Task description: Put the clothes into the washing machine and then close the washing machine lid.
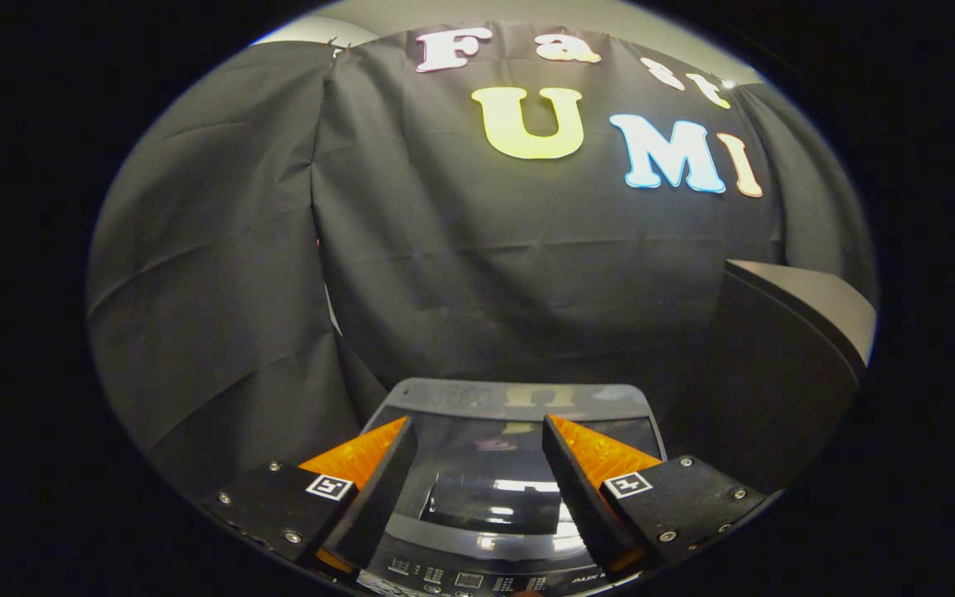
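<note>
Hovering above one washing machine (519, 398) with the fingers (411, 464) spread wide apart, grasping nothing and touching nothing. Two fingers counted, one at 8 o'clock and one at 4 o'clock of the gap between them, each carrying one small square marker near its base. Gripper (477, 431) released, with only air between the tips.

Directly beneath and between the fingers: the washing machine's lid (486, 473), one in number, dark and glossy, lying flat and shut over the tub, reflecting overhead light in a few bright streaks. Running past both tips toward 12 o'clock, ending in a grey rear edge. Toward 6 o'clock, close under the finger bases, one control panel (469, 580) with small buttons and markings, too small to read.

Beyond the machine, at 12 o'clock: black cloth wall (527, 274), hanging in folds and wrapping round to 9 o'clock. At 3 o'clock of the machine, just beside it: one tall dark boxy object (776, 365) with a pale top face, its kind impossible to tell.

Clothes hidden under the closed dark lid or elsewhere; cannot tell which.
</note>
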`<state>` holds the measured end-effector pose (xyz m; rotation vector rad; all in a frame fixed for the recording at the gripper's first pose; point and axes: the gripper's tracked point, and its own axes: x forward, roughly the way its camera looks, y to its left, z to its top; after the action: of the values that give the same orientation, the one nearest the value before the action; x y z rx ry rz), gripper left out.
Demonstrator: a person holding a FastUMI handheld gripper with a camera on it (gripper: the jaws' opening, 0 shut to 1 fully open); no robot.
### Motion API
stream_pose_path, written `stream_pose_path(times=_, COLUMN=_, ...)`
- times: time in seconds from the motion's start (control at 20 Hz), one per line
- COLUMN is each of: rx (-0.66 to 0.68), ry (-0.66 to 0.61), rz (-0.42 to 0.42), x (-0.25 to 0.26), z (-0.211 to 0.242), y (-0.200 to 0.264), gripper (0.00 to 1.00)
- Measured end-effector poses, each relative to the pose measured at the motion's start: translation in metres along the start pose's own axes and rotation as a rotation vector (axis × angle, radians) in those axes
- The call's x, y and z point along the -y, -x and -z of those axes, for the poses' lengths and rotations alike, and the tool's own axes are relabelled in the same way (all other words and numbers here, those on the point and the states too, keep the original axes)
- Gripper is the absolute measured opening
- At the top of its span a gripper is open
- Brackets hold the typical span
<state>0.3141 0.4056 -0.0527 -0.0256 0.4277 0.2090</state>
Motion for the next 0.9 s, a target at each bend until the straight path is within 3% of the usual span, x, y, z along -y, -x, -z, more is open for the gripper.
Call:
stream_pose_path(times=0.25, rx=-0.032, ry=-0.006, rz=-0.016, x=-0.002, z=0.026, y=0.007, gripper=0.94)
stream_pose_path(times=0.5, rx=0.065, ry=0.057, rz=-0.063, x=-0.01, z=-0.007, y=0.038, gripper=0.94)
stream_pose_path(times=0.9, rx=0.235, ry=0.088, rz=-0.076, x=0.023, z=-0.073, y=0.135, gripper=0.94)
